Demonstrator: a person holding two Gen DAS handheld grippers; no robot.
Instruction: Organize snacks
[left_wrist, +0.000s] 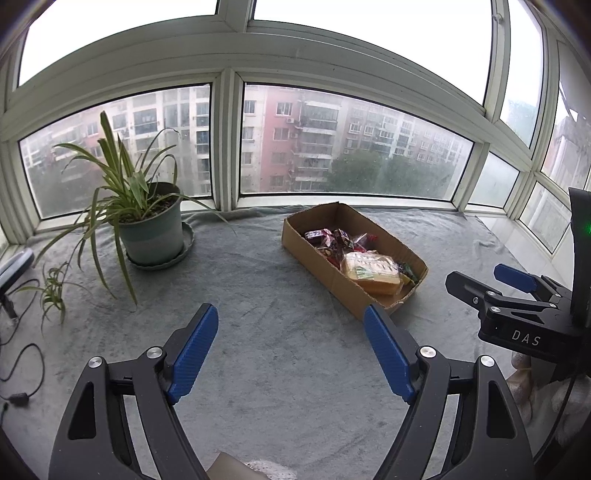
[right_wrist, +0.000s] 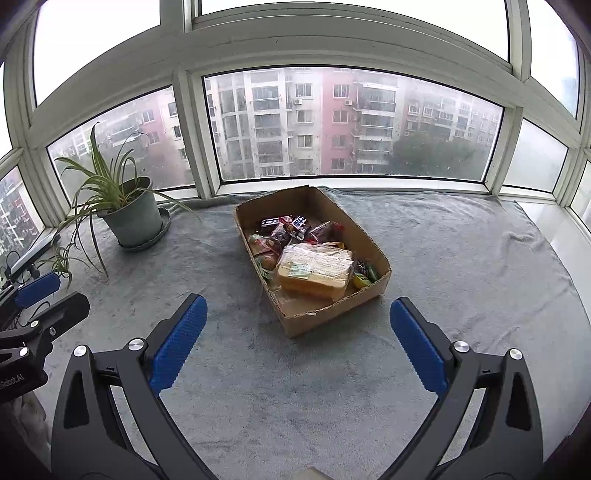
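A shallow cardboard box (right_wrist: 373, 291) sits on a grey cloth, holding a wrapped bread loaf (right_wrist: 314, 271) and several small dark and red snack packets (right_wrist: 291, 227). The box (left_wrist: 325, 273) also shows in the left wrist view with the loaf (left_wrist: 369, 271) inside. My right gripper (right_wrist: 295, 325) is open and empty, just in front of the box's near end. My left gripper (left_wrist: 291, 336) is open and empty, over bare cloth left of the box. The right gripper (left_wrist: 491, 284) shows at the right edge of the left wrist view; the left gripper (right_wrist: 44, 299) shows at the left edge of the right wrist view.
A potted spider plant (left_wrist: 147, 221) in a green pot stands at the back left on the cloth (left_wrist: 258, 280); it also shows in the right wrist view (right_wrist: 125, 210). Windows close the far side. Black cables (left_wrist: 22, 369) lie at the left edge.
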